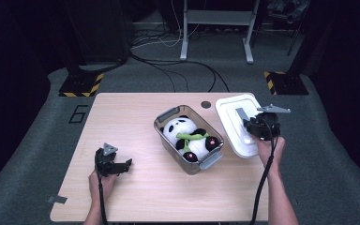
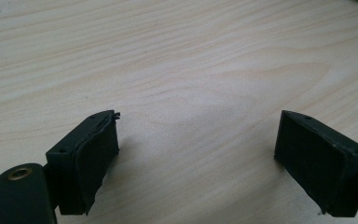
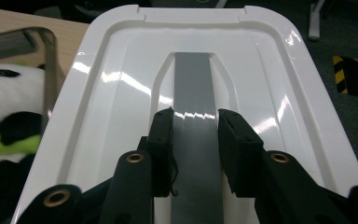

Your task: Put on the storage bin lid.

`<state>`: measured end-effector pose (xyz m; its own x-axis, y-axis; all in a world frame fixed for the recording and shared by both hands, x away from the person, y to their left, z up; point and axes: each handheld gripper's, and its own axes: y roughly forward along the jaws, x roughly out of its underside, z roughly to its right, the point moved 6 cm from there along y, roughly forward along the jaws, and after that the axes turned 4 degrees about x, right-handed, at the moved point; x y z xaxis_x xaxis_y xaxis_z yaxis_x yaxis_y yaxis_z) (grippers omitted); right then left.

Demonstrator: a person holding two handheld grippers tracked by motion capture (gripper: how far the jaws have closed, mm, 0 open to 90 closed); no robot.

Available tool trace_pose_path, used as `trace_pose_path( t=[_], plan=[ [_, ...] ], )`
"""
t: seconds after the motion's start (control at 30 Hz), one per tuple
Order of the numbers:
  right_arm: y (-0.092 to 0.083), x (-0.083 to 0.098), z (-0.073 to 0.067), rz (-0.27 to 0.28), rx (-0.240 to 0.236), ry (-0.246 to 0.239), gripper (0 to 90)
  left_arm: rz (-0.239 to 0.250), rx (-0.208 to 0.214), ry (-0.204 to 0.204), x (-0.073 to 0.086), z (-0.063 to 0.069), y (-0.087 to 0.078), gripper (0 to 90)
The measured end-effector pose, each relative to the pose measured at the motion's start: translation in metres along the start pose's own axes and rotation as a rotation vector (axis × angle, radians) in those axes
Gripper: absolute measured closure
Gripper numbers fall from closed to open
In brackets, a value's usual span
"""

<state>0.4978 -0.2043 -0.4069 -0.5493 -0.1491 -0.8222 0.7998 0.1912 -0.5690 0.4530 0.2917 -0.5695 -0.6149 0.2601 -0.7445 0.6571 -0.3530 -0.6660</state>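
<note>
A white plastic lid (image 1: 234, 123) with a grey handle strip (image 3: 193, 79) down its middle is held at the table's right edge, just right of the bin. My right gripper (image 3: 196, 125) is shut on that strip, one jaw on each side; from above the same gripper (image 1: 258, 127) sits over the lid's near end. The clear storage bin (image 1: 165, 118) stands open mid-table with a panda plush (image 1: 187, 137) lying inside. My left gripper (image 1: 125, 165) rests low at the front left, open, with bare wood between its jaws (image 2: 196, 140).
The wooden table (image 1: 122, 117) has a dark round hole (image 1: 206, 104) near its far edge. A small grey tab (image 1: 56, 199) lies at the front left corner. Cables and stand legs cross the floor behind the table.
</note>
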Motion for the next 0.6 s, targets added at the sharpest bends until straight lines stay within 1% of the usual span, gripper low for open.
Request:
trace_pose_path(
  t=[0.03, 0.07, 0.13, 0.17, 0.2, 0.33, 0.37, 0.4, 0.47, 0.5, 0.53, 0.6],
  plan=[
    [0.000, 0.000, 0.000, 0.000, 0.000, 0.000, 66.9, 0.000, 0.000, 0.000, 0.000, 0.000, 0.000, 12.8],
    [-0.005, -0.005, -0.005, 0.014, -0.011, -0.002, 66.9, 0.001, 0.001, 0.000, 0.000, 0.000, 0.000, 12.8],
    [-0.010, -0.012, -0.015, 0.022, -0.033, -0.005, 66.9, 0.000, 0.000, 0.000, 0.000, 0.000, 0.000, 12.8],
    [-0.015, -0.017, -0.026, 0.028, -0.050, -0.024, 66.9, 0.000, 0.000, 0.000, 0.000, 0.000, 0.000, 12.9],
    [-0.015, -0.017, -0.026, 0.028, -0.050, -0.024, 66.9, 0.000, 0.000, 0.000, 0.000, 0.000, 0.000, 12.9],
    [-0.023, -0.027, -0.053, 0.038, -0.098, -0.063, 66.9, -0.006, 0.001, 0.002, 0.000, 0.000, 0.000, 13.1],
    [-0.023, -0.030, -0.065, 0.041, -0.118, -0.075, 66.8, 0.001, 0.002, 0.001, 0.000, 0.000, 0.000, 13.1],
    [-0.023, -0.030, -0.065, 0.041, -0.118, -0.075, 66.8, -0.003, 0.001, 0.003, 0.000, 0.000, 0.000, 13.1],
    [-0.022, -0.032, -0.078, 0.039, -0.152, -0.092, 66.8, 0.000, 0.002, 0.003, 0.000, 0.000, 0.000, 13.2],
    [-0.016, -0.032, -0.092, 0.029, -0.188, -0.100, 66.8, -0.006, 0.002, 0.005, 0.000, 0.000, -0.001, 13.3],
    [-0.016, -0.032, -0.092, 0.029, -0.188, -0.100, 66.8, -0.001, 0.004, 0.005, 0.000, 0.000, 0.000, 13.3],
    [-0.011, -0.030, -0.102, 0.015, -0.211, -0.115, 66.8, -0.008, 0.003, 0.008, 0.000, 0.000, -0.001, 13.5]
  ],
)
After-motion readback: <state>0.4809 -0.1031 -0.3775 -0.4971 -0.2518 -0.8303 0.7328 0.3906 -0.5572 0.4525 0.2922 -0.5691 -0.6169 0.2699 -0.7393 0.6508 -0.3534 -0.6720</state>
